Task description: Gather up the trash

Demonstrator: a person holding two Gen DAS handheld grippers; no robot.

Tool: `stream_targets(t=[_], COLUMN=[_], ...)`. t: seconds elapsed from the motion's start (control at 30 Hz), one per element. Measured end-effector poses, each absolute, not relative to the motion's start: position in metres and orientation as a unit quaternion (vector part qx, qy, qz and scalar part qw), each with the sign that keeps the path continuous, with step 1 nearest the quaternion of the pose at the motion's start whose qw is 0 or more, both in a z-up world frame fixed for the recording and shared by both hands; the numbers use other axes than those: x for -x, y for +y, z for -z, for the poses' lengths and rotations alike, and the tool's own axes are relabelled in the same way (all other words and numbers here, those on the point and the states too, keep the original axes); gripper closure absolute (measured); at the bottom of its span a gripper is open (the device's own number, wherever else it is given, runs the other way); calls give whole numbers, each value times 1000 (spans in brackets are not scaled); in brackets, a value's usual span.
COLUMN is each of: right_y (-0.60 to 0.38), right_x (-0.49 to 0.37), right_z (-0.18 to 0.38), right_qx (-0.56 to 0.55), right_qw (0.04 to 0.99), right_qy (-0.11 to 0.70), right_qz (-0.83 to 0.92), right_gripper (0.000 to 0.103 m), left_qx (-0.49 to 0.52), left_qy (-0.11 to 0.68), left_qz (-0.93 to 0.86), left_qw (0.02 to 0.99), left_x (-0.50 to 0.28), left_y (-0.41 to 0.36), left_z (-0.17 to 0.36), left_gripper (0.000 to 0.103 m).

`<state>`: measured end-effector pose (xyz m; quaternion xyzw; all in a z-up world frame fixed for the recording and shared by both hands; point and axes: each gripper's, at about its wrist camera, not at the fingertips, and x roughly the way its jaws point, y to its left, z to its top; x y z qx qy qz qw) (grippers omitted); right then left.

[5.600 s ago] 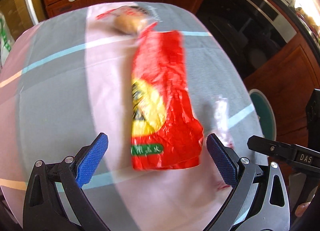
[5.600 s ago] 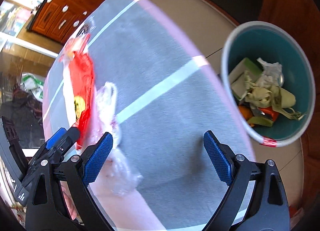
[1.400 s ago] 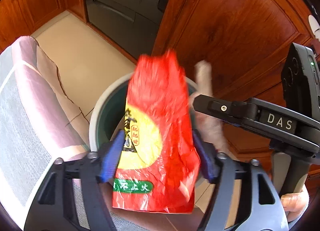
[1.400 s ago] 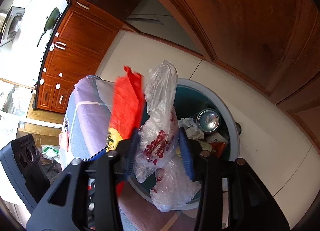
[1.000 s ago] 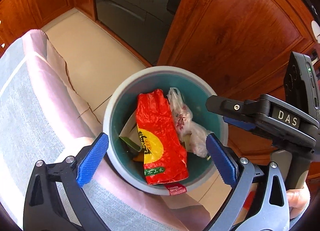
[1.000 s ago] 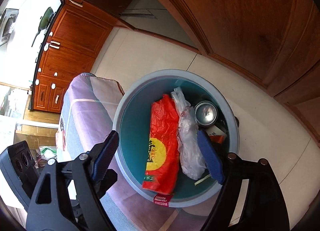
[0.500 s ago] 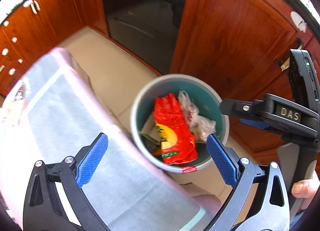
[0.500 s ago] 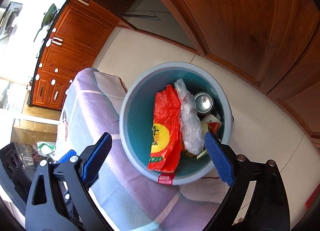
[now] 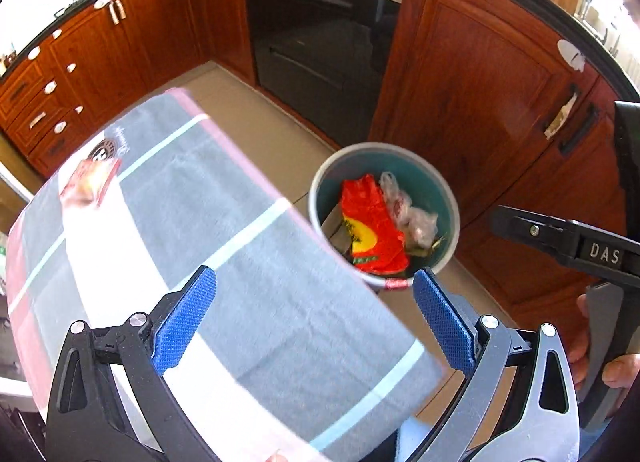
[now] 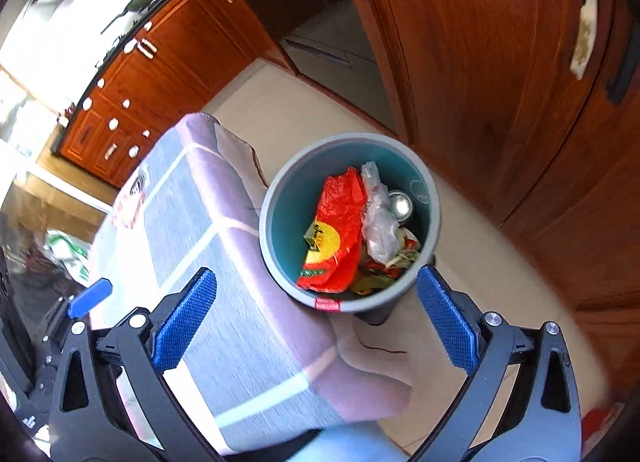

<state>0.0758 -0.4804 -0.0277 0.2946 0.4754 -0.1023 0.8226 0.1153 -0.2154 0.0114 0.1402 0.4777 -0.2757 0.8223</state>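
1. Holding left hand-held gripper (image 9: 314, 318) released, jaws spread wide, nothing between the pads; hovering above the cloth-covered table (image 9: 280, 326).
2. Holding right hand-held gripper (image 10: 316, 320) likewise released and empty, aiming down toward the trash bin (image 10: 434, 198) standing on the floor just beside the table edge.
3. Lying inside the bin: red snack bag (image 10: 340, 230), with clear plastic bag (image 10: 378, 226) touching it on one side. Both resting on older rubbish, presumably because dropping from above leaves them on top.
4. Remaining on the table: one small wrapped item (image 9: 90, 182) at the far end, well apart from both grippers. Judging this as the next piece to collect, hence the open jaws.
5. Showing only in the right wrist view: a metal can (image 10: 400, 204) in the bin beside the clear bag, and the draped cloth corner.
6. Showing only in the left wrist view: the wrapped item's outline (blurred), the oven (image 9: 320, 42), and the right gripper's body entering from the side.
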Motion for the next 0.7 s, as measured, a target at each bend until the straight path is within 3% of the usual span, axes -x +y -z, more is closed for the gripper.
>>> stream_targets(t=[0.7], right_y=[-415], right_x=[-20], right_z=[28], right_qx=[-186], right_qw=[829], right_qy=[516], right_qz=[108], right_gripper=[7], left_qx=[-110], left_qy=[461], left_qz=[251], left_qw=[844], left_x=[-53], left_y=[-162], left_z=[-14], left_gripper=[4])
